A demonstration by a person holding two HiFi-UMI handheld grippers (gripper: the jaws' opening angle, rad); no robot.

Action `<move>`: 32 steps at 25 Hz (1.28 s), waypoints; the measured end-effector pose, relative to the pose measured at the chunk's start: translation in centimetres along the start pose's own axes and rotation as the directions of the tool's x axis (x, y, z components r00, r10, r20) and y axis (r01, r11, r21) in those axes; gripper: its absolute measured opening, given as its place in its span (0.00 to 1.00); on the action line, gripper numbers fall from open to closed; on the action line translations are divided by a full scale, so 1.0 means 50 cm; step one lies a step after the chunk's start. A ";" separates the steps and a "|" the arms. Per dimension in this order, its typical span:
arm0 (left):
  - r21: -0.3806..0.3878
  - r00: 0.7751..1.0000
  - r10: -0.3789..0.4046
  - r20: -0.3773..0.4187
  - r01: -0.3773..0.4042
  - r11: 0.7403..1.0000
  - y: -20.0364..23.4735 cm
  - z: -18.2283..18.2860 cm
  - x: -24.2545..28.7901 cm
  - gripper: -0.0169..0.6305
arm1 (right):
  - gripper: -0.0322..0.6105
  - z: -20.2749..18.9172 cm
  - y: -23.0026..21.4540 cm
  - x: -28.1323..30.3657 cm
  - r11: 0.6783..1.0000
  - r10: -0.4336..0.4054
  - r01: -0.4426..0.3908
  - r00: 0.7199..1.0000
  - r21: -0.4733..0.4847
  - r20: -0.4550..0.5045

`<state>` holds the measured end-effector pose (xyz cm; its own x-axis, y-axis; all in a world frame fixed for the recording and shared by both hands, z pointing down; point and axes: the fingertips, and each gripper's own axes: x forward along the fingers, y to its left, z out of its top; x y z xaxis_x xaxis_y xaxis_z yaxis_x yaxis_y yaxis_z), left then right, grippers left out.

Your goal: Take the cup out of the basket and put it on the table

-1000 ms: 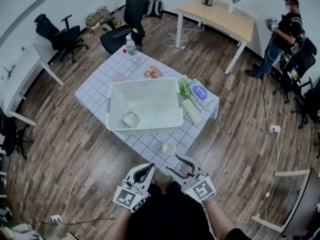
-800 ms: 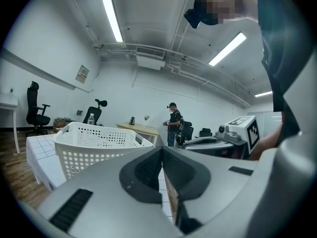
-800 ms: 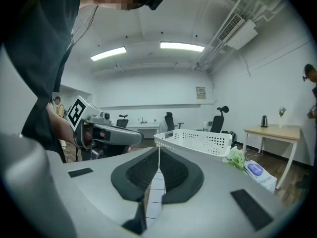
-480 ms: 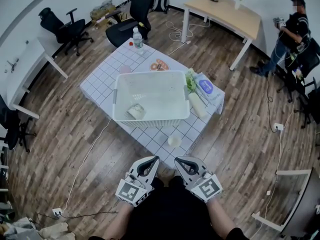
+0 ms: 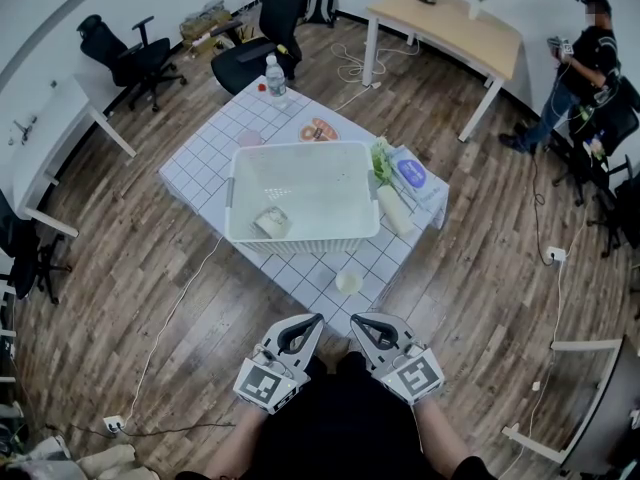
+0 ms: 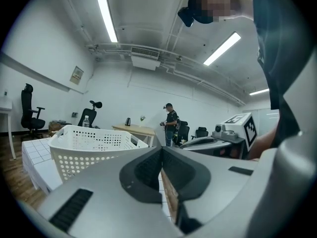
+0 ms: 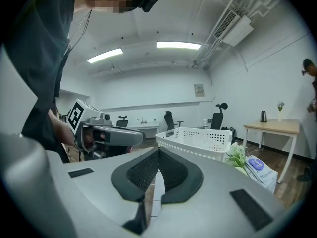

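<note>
Two-handed, from the head view: held the left gripper and right gripper side by side near the body, apart from the tiled table. Saw the cup upright on the table's near corner, just outside the white basket. Left gripper view: found the jaws pressed together on nothing, basket ahead to the left. Right gripper view: found the jaws likewise closed and empty, basket beyond them, left gripper at the left.
</note>
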<state>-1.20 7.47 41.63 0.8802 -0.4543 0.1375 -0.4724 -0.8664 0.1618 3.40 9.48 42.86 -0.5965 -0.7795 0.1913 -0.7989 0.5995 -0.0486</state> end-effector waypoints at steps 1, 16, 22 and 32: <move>0.003 1.000 0.001 0.000 -0.001 1.000 0.001 0.000 -0.001 0.04 | 0.09 0.001 0.001 0.000 1.000 0.002 -0.002 1.000 -0.002 0.000; -0.012 0.999 0.053 0.008 -0.052 0.999 0.033 0.000 -0.016 0.04 | 0.09 0.023 -0.011 0.036 0.997 0.051 -0.053 0.998 -0.059 -0.025; -0.021 0.996 0.093 -0.011 -0.093 0.995 0.056 -0.003 -0.032 0.04 | 0.09 0.058 -0.048 0.067 0.994 0.060 -0.061 0.998 -0.086 -0.015; -0.030 0.986 0.167 -0.031 -0.168 0.985 0.086 -0.015 -0.082 0.04 | 0.09 0.111 -0.090 0.147 0.972 0.096 -0.101 0.995 -0.210 -0.031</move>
<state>-6.86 5.79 42.50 0.7873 -0.5858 0.1924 -0.6145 -0.7713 0.1660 2.17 0.06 39.05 -0.6681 -0.7120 0.2160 -0.7006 0.6998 0.1398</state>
